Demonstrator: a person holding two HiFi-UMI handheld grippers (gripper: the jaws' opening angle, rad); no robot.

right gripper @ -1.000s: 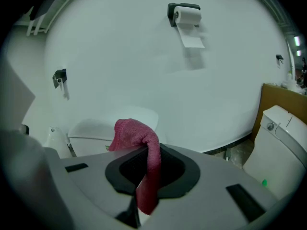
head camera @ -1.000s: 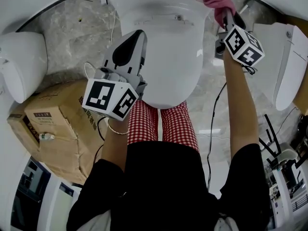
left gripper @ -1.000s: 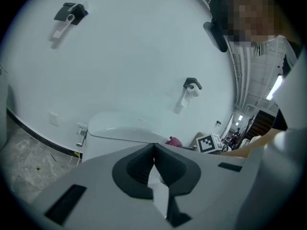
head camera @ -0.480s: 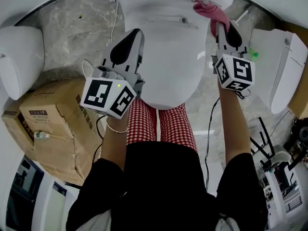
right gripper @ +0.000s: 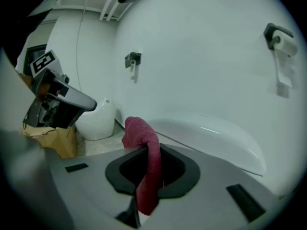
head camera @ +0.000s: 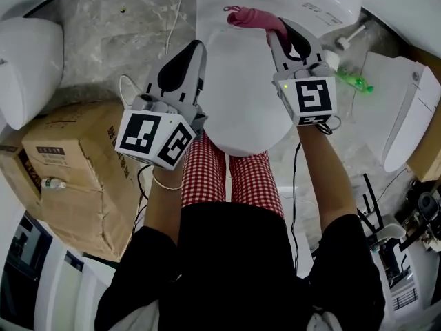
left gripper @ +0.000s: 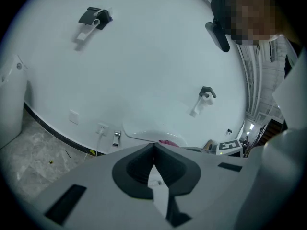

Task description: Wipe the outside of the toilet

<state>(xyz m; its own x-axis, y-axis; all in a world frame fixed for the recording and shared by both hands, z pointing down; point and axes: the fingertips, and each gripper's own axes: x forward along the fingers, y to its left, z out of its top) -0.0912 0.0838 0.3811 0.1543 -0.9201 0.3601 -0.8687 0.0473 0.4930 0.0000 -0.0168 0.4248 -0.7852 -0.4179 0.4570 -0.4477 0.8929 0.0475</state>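
A soft pink cloth point(right gripper: 146, 171) is seen clamped between the fingers point(right gripper: 183, 175) of the right gripper point(head camera: 277, 36), with its bunched free end just ahead of them at the rear of the toilet point(head camera: 248, 95) lid. The left gripper point(head camera: 195, 50) is held beside the lid, its fingers closed together on nothing. The cloth is judged light and limp, best pinched mid-fold and pressed flat on the hard, glossy shell.

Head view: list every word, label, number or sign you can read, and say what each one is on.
Nothing can be read for certain.
Cardboard box: printed labels, too blurred to read.
Toilet tank: small grey print, too small to read.
Left gripper and right gripper cubes: black-and-white square markers, no words.
Red cloth: no print.
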